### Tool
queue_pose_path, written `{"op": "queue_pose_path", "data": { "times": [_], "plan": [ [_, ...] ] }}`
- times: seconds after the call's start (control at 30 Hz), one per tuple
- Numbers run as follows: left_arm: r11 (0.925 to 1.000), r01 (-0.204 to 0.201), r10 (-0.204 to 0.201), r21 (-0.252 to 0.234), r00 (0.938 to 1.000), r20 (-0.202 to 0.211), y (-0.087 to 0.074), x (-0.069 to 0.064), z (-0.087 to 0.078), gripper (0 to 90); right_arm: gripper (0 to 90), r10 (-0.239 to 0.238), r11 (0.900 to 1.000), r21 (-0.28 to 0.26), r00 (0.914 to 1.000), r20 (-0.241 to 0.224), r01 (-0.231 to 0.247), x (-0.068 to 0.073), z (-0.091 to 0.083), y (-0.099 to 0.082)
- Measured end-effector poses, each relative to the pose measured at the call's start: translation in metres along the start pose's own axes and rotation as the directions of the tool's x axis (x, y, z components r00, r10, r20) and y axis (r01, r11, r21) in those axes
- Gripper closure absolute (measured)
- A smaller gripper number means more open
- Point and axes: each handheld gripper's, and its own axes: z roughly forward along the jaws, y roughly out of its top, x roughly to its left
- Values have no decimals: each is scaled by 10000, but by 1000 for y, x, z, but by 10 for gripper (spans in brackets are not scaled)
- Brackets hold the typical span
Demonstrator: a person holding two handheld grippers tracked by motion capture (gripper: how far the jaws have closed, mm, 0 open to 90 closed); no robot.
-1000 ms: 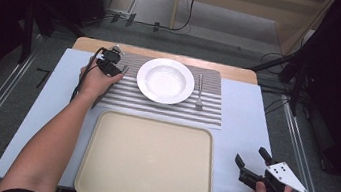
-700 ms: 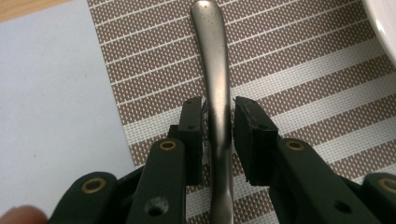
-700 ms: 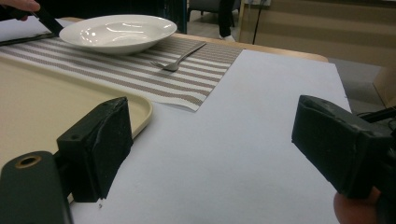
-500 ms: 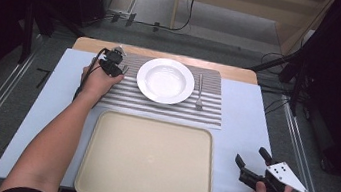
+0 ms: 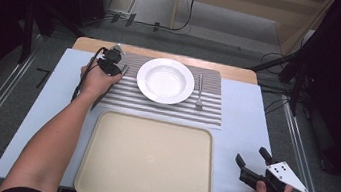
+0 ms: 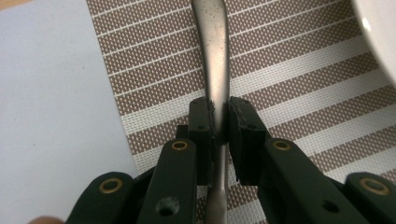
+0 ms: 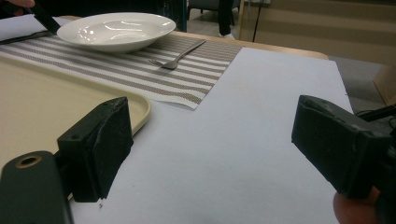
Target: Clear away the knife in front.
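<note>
Steel utensil handle [image 6: 215, 70], left of the white plate [image 5: 165, 80], is being clamped as the left hand-held gripper [image 6: 219, 119] finishes closing, likely readying a lift.

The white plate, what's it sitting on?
The plate rests on a striped placemat, which lies on the pale table cover. The mat's stripes directly beneath the plate are hidden.

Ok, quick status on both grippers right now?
Left gripper: jaws have just been closing, now shut on the metal utensil handle lying on the striped placemat.
Right gripper: open, holding nothing, above the table.
</note>
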Motion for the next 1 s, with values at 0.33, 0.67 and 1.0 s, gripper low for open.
{"op": "queue_pose_path", "data": {
  "times": [0.33,0.67,1.0],
  "plan": [
    [9999,-69,73,-123,9992,381,-4,-3,4,783,131,-61,10000,-13,10000,-20,61,2,0,1],
    [9986,-301,311,-441,9993,227,-7,-4,5,757,131,-16,10000,6,10000,-37,16,1,1,0],
    [9986,-521,522,124,9986,-87,-11,-9,4,749,131,-19,10000,11,10000,-5,19,1,0,0]
  ]
}}
